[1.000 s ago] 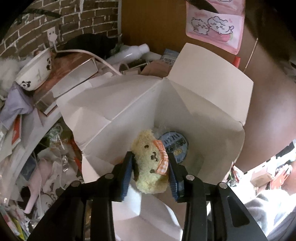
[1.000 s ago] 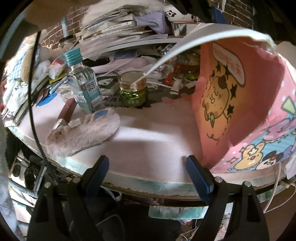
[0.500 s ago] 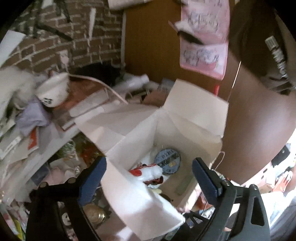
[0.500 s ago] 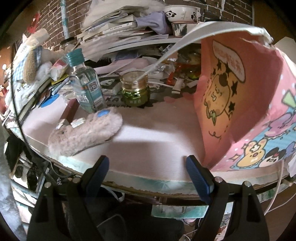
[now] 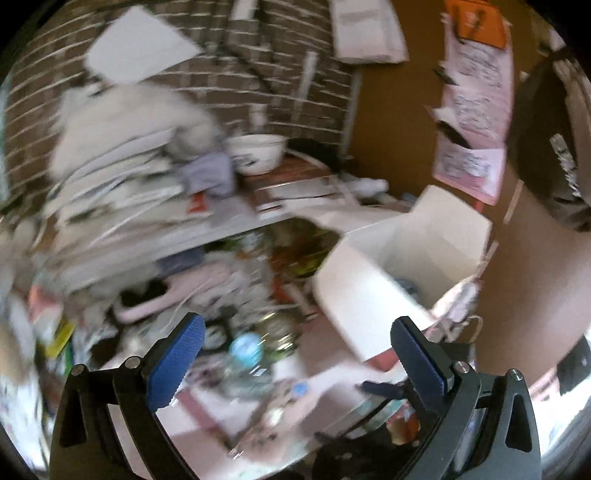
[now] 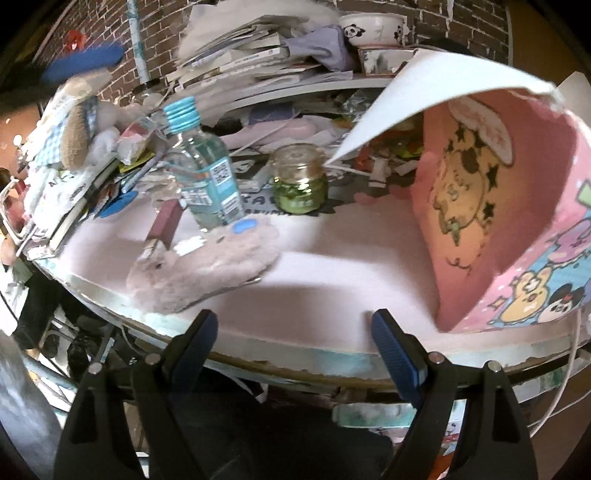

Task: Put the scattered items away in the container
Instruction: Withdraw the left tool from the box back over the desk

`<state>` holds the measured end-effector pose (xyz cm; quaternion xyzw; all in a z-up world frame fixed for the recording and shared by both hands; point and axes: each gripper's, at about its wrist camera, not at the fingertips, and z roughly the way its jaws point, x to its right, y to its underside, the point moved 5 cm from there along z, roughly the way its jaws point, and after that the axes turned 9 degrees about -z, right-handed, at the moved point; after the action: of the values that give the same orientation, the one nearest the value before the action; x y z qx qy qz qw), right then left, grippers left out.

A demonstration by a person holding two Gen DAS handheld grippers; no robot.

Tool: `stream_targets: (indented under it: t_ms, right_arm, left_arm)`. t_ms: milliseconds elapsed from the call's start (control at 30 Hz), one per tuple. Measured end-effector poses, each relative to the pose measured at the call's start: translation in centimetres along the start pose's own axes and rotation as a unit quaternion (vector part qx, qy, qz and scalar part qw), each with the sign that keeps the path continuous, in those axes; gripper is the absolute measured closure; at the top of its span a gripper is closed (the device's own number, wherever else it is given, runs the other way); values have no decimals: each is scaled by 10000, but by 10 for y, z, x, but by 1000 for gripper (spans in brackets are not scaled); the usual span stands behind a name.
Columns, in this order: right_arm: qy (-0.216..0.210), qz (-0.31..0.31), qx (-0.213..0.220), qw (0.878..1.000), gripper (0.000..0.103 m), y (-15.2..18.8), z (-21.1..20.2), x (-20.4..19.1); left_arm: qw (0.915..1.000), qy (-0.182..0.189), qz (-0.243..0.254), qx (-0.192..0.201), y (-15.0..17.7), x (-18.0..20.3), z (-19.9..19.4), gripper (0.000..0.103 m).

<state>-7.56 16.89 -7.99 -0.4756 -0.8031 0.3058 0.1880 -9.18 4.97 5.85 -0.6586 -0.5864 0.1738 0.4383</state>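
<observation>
The pink cartoon-printed box point(image 6: 517, 229), white inside point(image 5: 424, 254), stands open at the right of the pink table point(image 6: 332, 277). On the table lie a furry grey pouch point(image 6: 207, 273), a clear bottle with a teal cap point(image 6: 203, 177), a small gold-lidded jar point(image 6: 300, 181) and a dark red stick point(image 6: 166, 225). My left gripper point(image 5: 295, 358) hangs open and empty, high above the table, left of the box; the view is blurred. My right gripper point(image 6: 295, 354) stands open and empty at the table's near edge, short of the pouch.
A cluttered shelf point(image 6: 280, 88) with books, a purple cloth and a panda bowl point(image 6: 373, 29) runs behind the table before a brick wall. Plush toys point(image 6: 77, 125) pile at the far left. A brown panel point(image 5: 406, 122) stands behind the box.
My left gripper opened, dropped the yellow plush into the box, then pulled up and swung left, away from the box. My right gripper stayed open and shifted slightly.
</observation>
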Motion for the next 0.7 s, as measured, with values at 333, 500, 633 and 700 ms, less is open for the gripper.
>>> stream_targets:
  t_ms: [333,500,633,700]
  right_arm:
    - [-357,-48,220,9991,1,2,-4,-23]
    - [-479,-229,363,9979,0,-6,-1,-29]
    - [-762,-132,312,9965,0,-12,8,-29]
    - [-802,-231,355,9959,0,-14,10,-31]
  left_arm:
    - [9944,-615,-850,-87,51,-63,-3,2]
    - [9933,-600,-988,-83,55,-69,-4,2]
    - [9938,-572,-954,-37,53,-67,-6,2]
    - [9941,-539,-938,-34,52,-65,-6,2]
